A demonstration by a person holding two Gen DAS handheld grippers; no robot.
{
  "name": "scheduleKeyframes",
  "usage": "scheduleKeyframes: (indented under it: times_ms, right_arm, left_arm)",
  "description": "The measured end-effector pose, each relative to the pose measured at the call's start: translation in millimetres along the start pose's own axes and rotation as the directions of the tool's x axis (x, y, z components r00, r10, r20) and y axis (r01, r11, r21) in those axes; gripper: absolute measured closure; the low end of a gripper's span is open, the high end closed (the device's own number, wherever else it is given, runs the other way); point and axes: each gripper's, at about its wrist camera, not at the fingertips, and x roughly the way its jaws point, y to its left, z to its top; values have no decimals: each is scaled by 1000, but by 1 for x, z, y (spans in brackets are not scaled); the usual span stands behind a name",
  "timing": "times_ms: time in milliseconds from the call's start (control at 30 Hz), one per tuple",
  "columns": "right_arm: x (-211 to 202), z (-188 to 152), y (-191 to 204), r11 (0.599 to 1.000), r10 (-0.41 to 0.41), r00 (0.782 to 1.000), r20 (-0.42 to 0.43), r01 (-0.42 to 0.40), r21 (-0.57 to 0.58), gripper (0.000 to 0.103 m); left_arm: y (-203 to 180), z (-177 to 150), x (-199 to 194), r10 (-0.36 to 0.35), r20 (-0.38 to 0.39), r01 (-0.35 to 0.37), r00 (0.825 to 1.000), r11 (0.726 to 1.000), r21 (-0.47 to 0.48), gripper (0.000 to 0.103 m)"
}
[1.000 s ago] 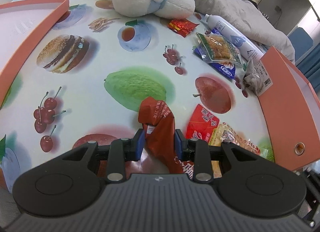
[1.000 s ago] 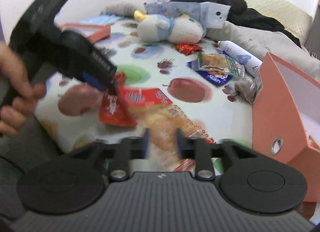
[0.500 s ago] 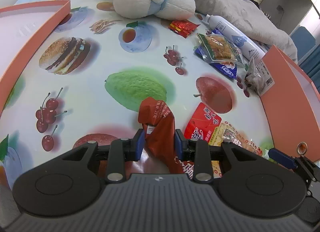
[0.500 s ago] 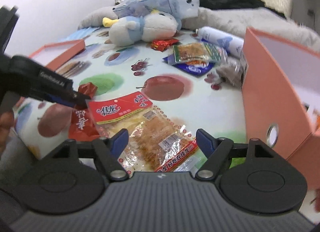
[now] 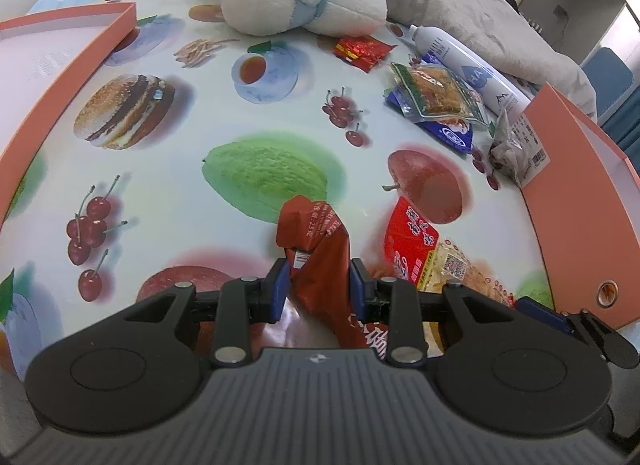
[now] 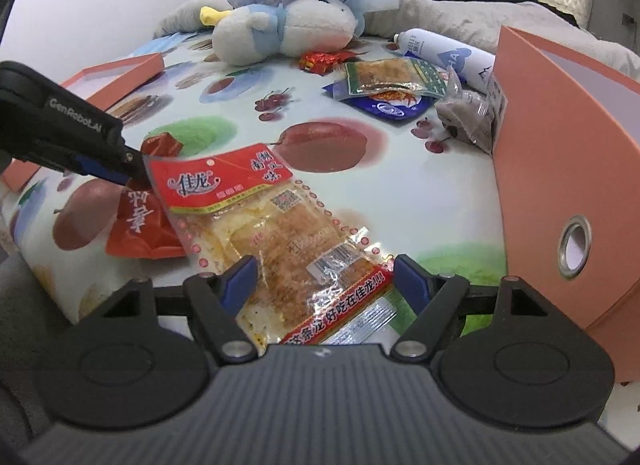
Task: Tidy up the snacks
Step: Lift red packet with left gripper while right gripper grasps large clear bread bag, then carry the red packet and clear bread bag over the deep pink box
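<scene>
My left gripper [image 5: 316, 285] is shut on a crumpled dark red snack packet [image 5: 316, 241] that rests on the fruit-print tablecloth [image 5: 168, 193]. The right wrist view shows that packet [image 6: 140, 225] pinched at the left under the left gripper's fingertips [image 6: 120, 169]. Beside it lies a long clear packet with a red header [image 6: 288, 233], also visible in the left wrist view [image 5: 416, 241]. My right gripper [image 6: 326, 277] stands open astride this packet's near end, its pads apart from it. One of its fingers [image 5: 540, 313] shows at the lower right of the left wrist view.
An orange box [image 6: 560, 169] stands on the right and an orange lid [image 5: 60, 77] lies at the left. At the back are a plush toy [image 5: 300, 1], a white bottle [image 5: 468, 69], a green packet [image 5: 436, 93], a small red packet [image 5: 362, 51] and a grey bag [image 5: 516, 145].
My right gripper opened its jaws and came down and forward over the clear packet; its finger now shows in the left wrist view. The left gripper kept its grip and stayed put.
</scene>
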Motion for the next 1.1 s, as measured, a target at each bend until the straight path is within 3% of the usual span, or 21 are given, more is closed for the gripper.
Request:
scheduleKeyframes:
  times_ms: [200,533,1100]
  right_arm:
    - [1,1,1,1000,10,1000,-20,-10,-18,34]
    - [-8,5,8,999,19,999,-42,-20,-37,58]
    - [-35,29,1,998,-62,998,-14,62,13,60]
  left_arm:
    - [-8,-2,2,-17,-9,17,1000,1000,14,66]
    - [-10,-4,-4,-12,-18,12,1000,1000,24,66]
    - [-32,6,-23,23,-27,-22,999,998,60,66]
